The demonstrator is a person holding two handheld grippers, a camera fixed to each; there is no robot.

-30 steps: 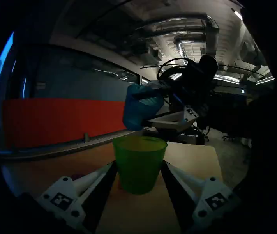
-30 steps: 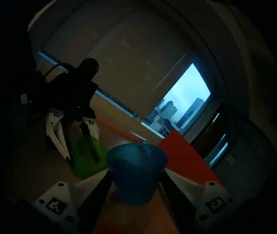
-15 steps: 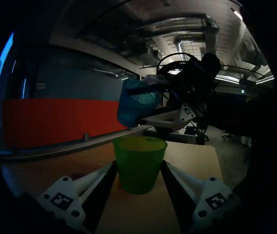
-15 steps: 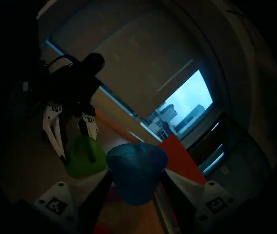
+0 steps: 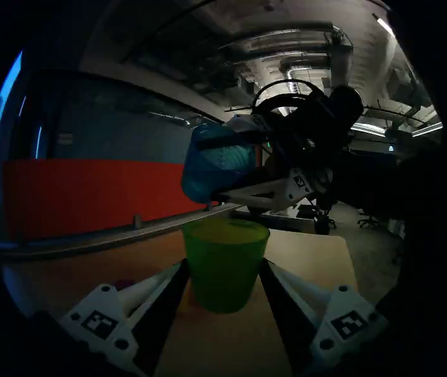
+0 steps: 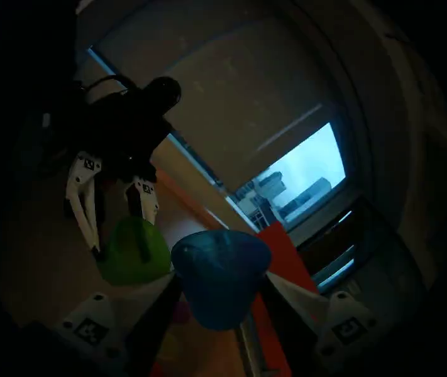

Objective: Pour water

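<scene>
Item 1: green cup (image 5: 225, 267), upright on table (image 5: 311, 251), pinched between the left gripper (image 5: 224, 271) fingers.
Item 2: blue cup (image 5: 214, 164), tilted just above the green cup's rim, clamped by the right gripper (image 6: 220, 286) (water not discernible).

The room is dim. A red wall panel (image 5: 97, 195) runs behind the wooden bench (image 5: 311, 251). Ducts (image 5: 298, 69) and strip lights (image 5: 364, 127) cross the ceiling. A window (image 6: 298, 182) shows city buildings.

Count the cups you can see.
2. The green cup sits upright in the left tool; the blue cup is tilted above it, held in the right tool. Dim light could hide others.
</scene>
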